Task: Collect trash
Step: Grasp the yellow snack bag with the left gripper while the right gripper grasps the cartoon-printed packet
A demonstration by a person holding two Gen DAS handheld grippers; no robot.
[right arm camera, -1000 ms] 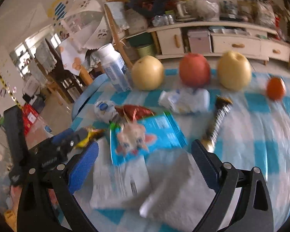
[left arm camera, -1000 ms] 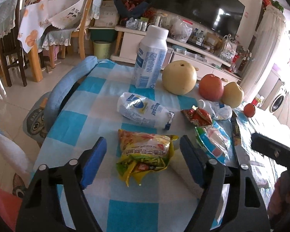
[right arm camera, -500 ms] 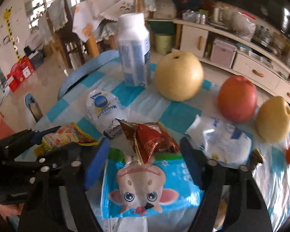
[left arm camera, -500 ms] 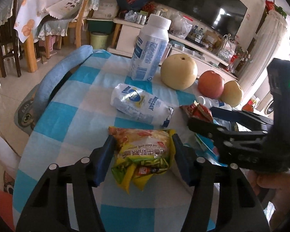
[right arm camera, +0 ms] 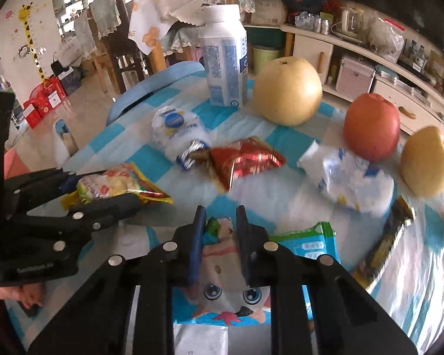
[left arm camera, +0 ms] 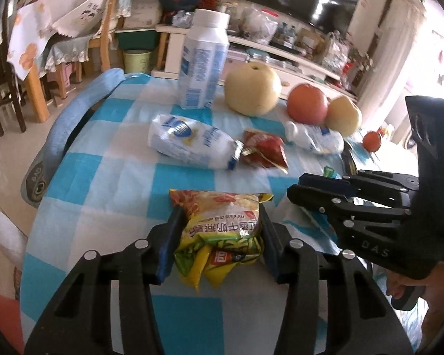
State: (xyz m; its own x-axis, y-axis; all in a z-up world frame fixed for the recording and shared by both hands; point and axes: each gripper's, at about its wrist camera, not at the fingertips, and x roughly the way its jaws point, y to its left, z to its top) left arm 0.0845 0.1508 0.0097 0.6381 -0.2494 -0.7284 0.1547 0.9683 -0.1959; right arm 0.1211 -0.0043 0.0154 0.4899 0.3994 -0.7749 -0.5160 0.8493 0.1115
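The yellow snack wrapper (left arm camera: 222, 230) lay on the checked tablecloth (left arm camera: 109, 159); the left gripper (left arm camera: 219, 236) was closing, its pads squeezing the sides; the film looked light, crinkly and slippery, best held at the middle; the right gripper (right arm camera: 217, 230) pinched the soft blue cartoon packet (right arm camera: 231, 290) at its top edge.
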